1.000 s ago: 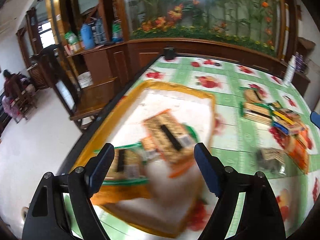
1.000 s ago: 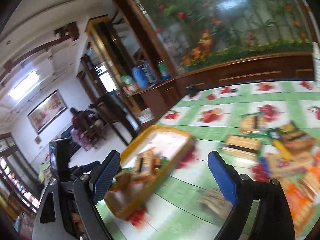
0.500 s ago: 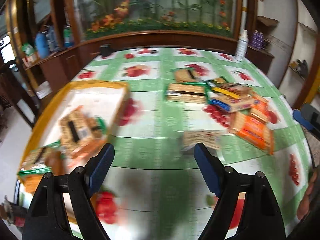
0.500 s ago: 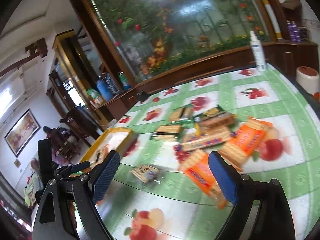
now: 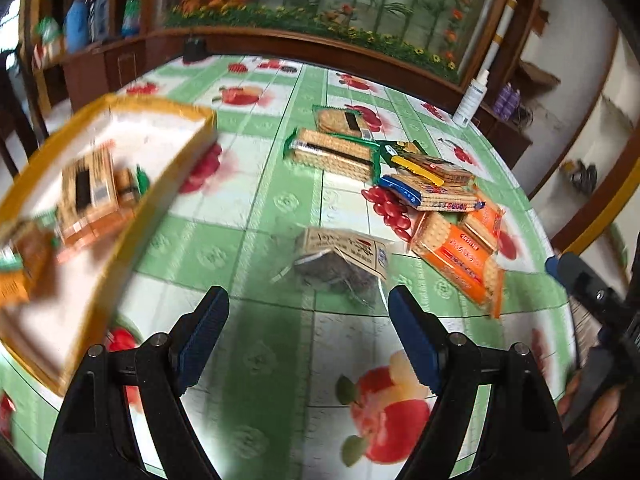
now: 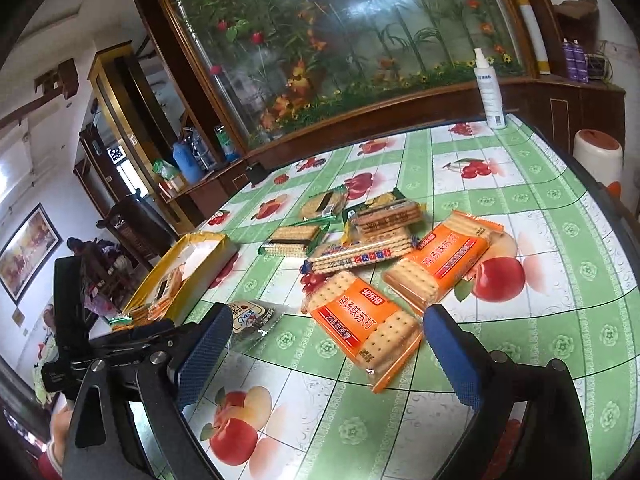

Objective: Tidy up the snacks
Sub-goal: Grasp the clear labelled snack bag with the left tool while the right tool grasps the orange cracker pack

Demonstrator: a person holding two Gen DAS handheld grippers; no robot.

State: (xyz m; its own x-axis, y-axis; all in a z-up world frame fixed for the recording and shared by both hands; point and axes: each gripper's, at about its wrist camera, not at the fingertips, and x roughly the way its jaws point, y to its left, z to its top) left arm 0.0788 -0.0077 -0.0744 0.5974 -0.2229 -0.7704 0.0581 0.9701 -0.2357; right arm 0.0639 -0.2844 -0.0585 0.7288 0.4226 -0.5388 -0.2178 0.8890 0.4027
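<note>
A yellow-rimmed tray point(image 5: 192, 114) at the left holds a few cracker packs point(image 5: 90, 190); it also shows in the right wrist view point(image 6: 208, 240). A clear pouch of dark snack point(image 5: 340, 260) lies just ahead of my open, empty left gripper point(image 5: 308, 334). Two orange cracker packs point(image 6: 362, 320) point(image 6: 442, 262) lie just ahead of my open, empty right gripper point(image 6: 326, 354). Behind them sit a blue-striped pack point(image 6: 360, 256), a green-edged pack point(image 6: 292, 238) and several more.
The table carries a green and white fruit-print cloth point(image 6: 540, 248). A white spray bottle point(image 6: 488, 88) stands at the far edge. A wooden cabinet with a flower display point(image 6: 340, 40) runs behind. The left gripper's body point(image 6: 100, 344) shows at the right wrist view's left.
Both grippers swung right, from the tray toward the loose packs. The pouch now lies ahead of the left gripper and the orange packs ahead of the right. Both stayed open.
</note>
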